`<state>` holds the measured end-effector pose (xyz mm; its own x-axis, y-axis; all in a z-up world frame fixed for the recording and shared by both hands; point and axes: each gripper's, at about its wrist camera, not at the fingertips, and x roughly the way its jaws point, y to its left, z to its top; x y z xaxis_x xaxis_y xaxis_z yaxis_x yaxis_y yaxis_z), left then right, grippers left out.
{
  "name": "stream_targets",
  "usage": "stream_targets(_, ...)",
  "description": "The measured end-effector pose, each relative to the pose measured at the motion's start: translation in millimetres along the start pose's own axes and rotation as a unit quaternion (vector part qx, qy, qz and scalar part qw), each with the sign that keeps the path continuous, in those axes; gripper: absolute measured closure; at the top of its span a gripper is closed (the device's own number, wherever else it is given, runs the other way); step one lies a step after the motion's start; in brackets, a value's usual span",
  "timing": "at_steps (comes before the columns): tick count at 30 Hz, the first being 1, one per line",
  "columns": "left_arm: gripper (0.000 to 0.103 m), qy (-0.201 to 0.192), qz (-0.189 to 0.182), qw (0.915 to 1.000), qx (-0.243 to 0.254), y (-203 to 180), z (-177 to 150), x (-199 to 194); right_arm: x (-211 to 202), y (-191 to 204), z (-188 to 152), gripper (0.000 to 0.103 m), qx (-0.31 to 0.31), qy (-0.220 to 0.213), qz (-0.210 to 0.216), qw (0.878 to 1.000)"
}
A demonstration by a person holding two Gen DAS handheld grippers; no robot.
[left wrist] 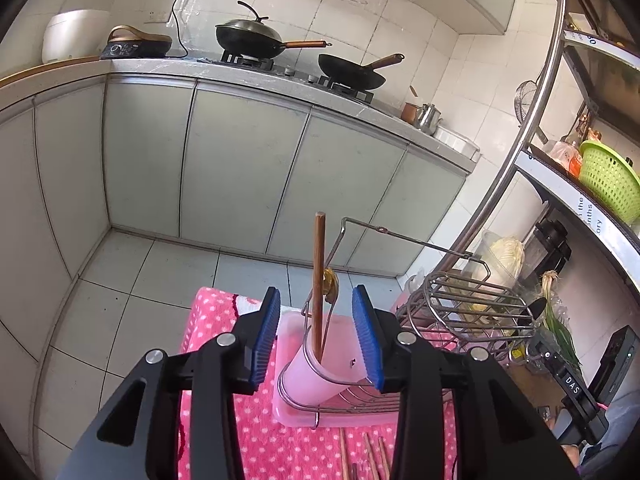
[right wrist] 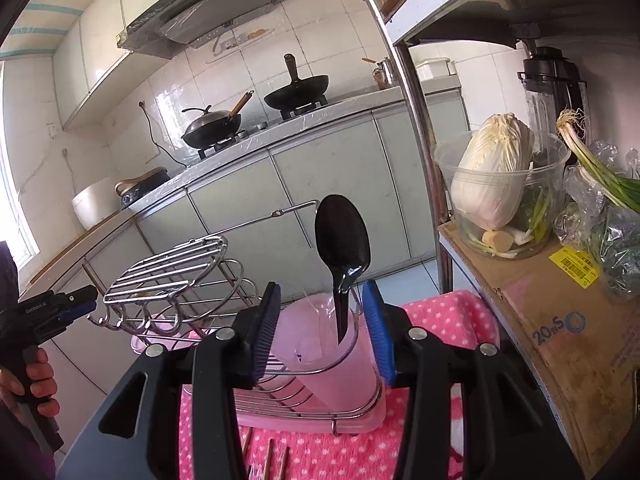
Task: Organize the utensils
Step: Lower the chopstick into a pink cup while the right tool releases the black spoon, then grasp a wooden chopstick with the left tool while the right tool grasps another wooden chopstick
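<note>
Left wrist view: your left gripper (left wrist: 316, 328) has its blue pads (left wrist: 267, 334) spread apart with nothing between them. Just past the pads, a pink cup (left wrist: 320, 372) sits in the wire rack (left wrist: 352, 396), and one wooden chopstick (left wrist: 319, 280) stands upright in it, leaning near the rack's tall wire handle (left wrist: 400, 236). The rack rests in a pink tray (left wrist: 288, 408) on the dotted pink cloth (left wrist: 216, 320). More chopsticks (left wrist: 372, 458) lie flat on the cloth at its near edge, just beside your right finger.

Right wrist view: your right gripper (right wrist: 320, 332) is also spread, empty, aimed level at another pink cup (right wrist: 344, 364) in the same rack (right wrist: 176, 276). A black spoon (right wrist: 342, 240) stands in that cup, bowl up, just beyond the pads (right wrist: 378, 332) and touching neither. Chopsticks (right wrist: 272, 460) lie on the cloth (right wrist: 440, 320) below you. Your left hand (right wrist: 28, 380) holds its gripper at the left edge, level with the rack's upper shelf. To the right, a cardboard box (right wrist: 560, 320) carries a tub with a cabbage (right wrist: 492, 172) and scallions (right wrist: 596, 164).
</note>
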<state>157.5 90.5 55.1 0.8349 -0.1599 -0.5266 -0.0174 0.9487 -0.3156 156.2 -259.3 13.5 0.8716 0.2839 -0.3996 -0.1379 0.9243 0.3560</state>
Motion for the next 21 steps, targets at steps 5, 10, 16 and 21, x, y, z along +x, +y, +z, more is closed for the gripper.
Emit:
stream_targets(5,0.066,0.001,-0.003,1.0,-0.006,2.4,-14.2,-17.4,-22.9,-0.1,-11.8,0.059,-0.001,-0.005,0.013,1.0)
stream_targets(10,0.066,0.017,-0.01,0.9998,-0.007,1.8,-37.5,-29.1,-37.9,0.2,-29.8,0.059,0.003,0.015,0.02,1.0)
stream_targets(16,0.066,0.067,-0.014,0.9977,0.006,-5.0,-74.7,-24.0,-36.8,6.4,-59.7,0.059,-0.005,0.077,0.023,0.997)
stream_targets(21,0.066,0.117,-0.013,0.9929,0.019,-12.0,-107.8,-7.6,-27.5,10.2,-85.5,0.059,-0.007,0.134,0.017,0.991)
